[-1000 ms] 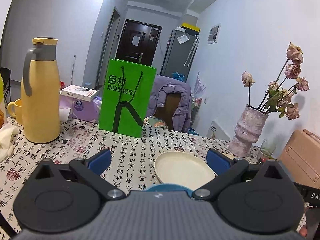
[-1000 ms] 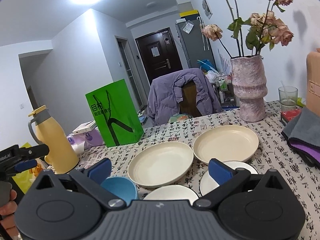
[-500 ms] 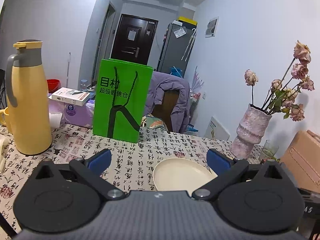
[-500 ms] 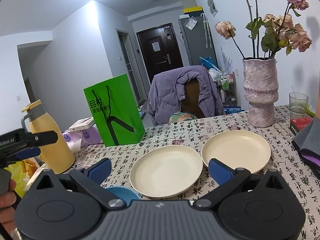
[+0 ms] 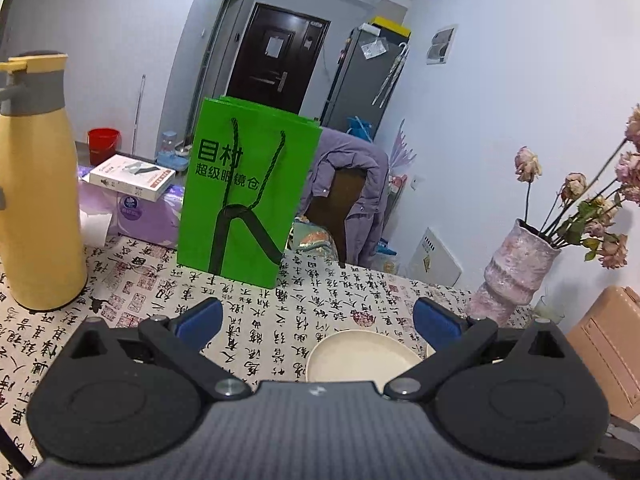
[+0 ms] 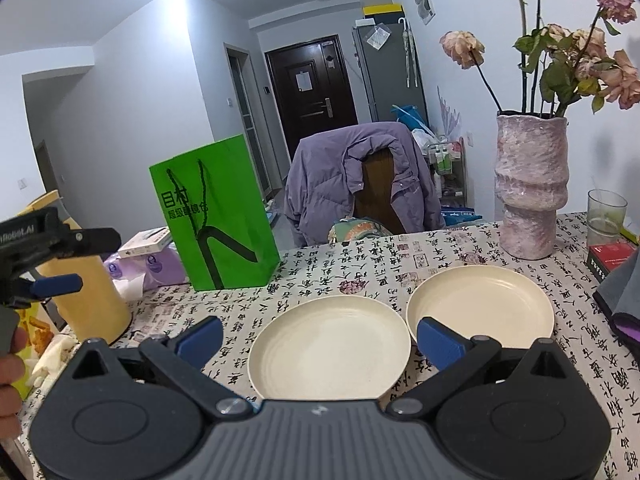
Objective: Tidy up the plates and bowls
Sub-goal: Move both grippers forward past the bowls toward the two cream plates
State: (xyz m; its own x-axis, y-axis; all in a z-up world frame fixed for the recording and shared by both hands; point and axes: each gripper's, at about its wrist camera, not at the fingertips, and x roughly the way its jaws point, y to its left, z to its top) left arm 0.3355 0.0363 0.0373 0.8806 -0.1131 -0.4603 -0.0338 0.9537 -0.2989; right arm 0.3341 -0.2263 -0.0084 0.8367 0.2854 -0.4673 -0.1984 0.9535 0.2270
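Two cream plates lie side by side on the calligraphy tablecloth: the left plate (image 6: 332, 344) just ahead of my right gripper (image 6: 318, 334), the right plate (image 6: 482, 300) behind its right finger. My right gripper is open and empty, above the table. My left gripper (image 5: 316, 316) is open and empty, raised; the left plate (image 5: 360, 356) lies low between its fingers. It also shows at the left edge of the right wrist view (image 6: 56, 260).
A green paper bag (image 6: 216, 216) stands behind the plates. A yellow thermos (image 5: 36, 184) is at left, a pink vase with dried roses (image 6: 530, 184) at right, with a glass (image 6: 606, 216) and red box (image 6: 612, 256). A chair with purple jacket (image 6: 360, 184) is behind the table.
Both grippers have risen and tilted up. The blue bowl and the nearer white plates dropped out of view below the right gripper. Both stay open.
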